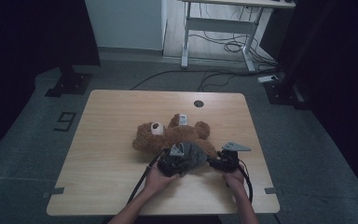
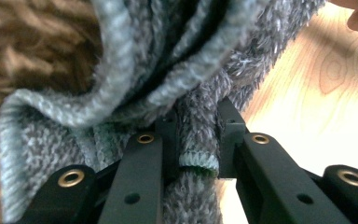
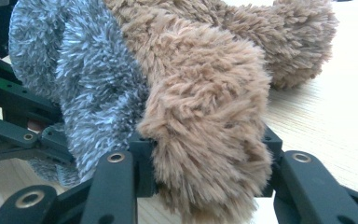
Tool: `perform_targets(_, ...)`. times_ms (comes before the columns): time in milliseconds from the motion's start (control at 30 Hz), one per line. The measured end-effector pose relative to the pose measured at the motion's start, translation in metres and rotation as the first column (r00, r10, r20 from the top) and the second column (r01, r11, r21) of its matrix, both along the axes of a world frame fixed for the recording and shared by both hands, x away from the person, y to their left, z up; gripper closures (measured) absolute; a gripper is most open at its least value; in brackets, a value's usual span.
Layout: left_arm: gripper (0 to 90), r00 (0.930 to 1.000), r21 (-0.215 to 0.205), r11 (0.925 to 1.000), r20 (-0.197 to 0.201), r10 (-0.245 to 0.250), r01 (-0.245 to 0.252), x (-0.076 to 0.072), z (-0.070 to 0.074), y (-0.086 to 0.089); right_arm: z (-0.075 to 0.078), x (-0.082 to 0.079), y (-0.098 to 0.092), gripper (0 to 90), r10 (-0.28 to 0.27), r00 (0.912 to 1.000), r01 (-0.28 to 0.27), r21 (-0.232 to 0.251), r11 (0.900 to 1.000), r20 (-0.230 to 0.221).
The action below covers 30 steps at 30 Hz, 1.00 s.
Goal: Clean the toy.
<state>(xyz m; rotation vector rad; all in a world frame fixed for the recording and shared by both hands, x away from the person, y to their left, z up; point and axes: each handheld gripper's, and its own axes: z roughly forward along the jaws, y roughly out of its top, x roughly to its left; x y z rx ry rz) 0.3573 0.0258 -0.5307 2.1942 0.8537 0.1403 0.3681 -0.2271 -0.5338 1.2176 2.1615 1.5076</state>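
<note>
On the near half of the wooden table (image 1: 112, 140), the soft, light teddy bear (image 1: 168, 135) is lying while the right gripper (image 3: 205, 182) is clenching its plush leg and the left gripper (image 2: 196, 154) is pinching the stretchy grey knit garment (image 2: 135, 70) by its hem, probably the best hold.

Your forearms came in from the table's near edge; your left gripper (image 1: 173, 160) was clamped tight on fabric, and your right gripper (image 1: 220, 162) pinched plush between partly closed jaws.
</note>
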Motion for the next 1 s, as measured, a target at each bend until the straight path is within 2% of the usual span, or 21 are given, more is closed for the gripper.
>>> perform_targets(167,75.4,0.9998,-0.022,0.9998,0.02,0.0,0.001,-0.005,0.006,0.005,0.0,0.0,0.0,55.8,-0.001,1.0,0.001,0.008,1.0,0.002)
perform_targets(300,75.5,0.9972,-0.073,0.9973,0.073,0.012,-0.006,-0.009,0.024,0.011,0.0,0.0,-0.001,55.8,-0.002,1.0,0.002,0.015,1.0,0.002)
perform_targets(400,75.4,0.9897,-0.116,0.9931,0.139,0.033,-0.017,-0.01,0.047,0.015,0.0,0.0,0.0,55.8,-0.004,1.0,0.004,0.018,1.0,0.001)
perform_targets(500,75.3,0.9752,-0.137,0.9893,0.207,0.077,-0.049,-0.007,0.066,0.018,0.0,0.0,0.0,55.8,-0.003,1.0,0.003,0.015,1.0,0.002)
perform_targets(567,75.3,0.9734,-0.14,0.9881,0.21,0.092,-0.063,-0.001,0.071,0.018,0.0,0.0,0.0,55.8,-0.003,1.0,0.003,0.016,1.0,0.002)
perform_targets(633,75.3,0.9795,-0.133,0.9888,0.18,0.091,-0.067,0.005,0.067,0.014,0.0,0.0,0.0,55.8,-0.004,1.0,0.004,0.018,1.0,0.001)
perform_targets(733,75.3,0.986,-0.104,0.9927,0.148,0.076,-0.061,0.01,0.053,0.005,0.0,0.0,0.0,55.8,-0.002,1.0,0.002,0.015,1.0,0.001)
perform_targets(900,75.5,0.9887,-0.112,0.9925,0.135,0.065,-0.05,0.006,0.039,-0.004,0.0,0.0,0.0,56.1,-0.008,1.0,0.008,0.005,1.0,-0.002)
perform_targets(1000,75.6,0.9922,-0.081,0.9964,0.12,0.035,-0.025,0.002,0.029,-0.01,0.0,0.0,0.001,56.1,-0.006,1.0,0.006,-0.001,1.0,-0.001)
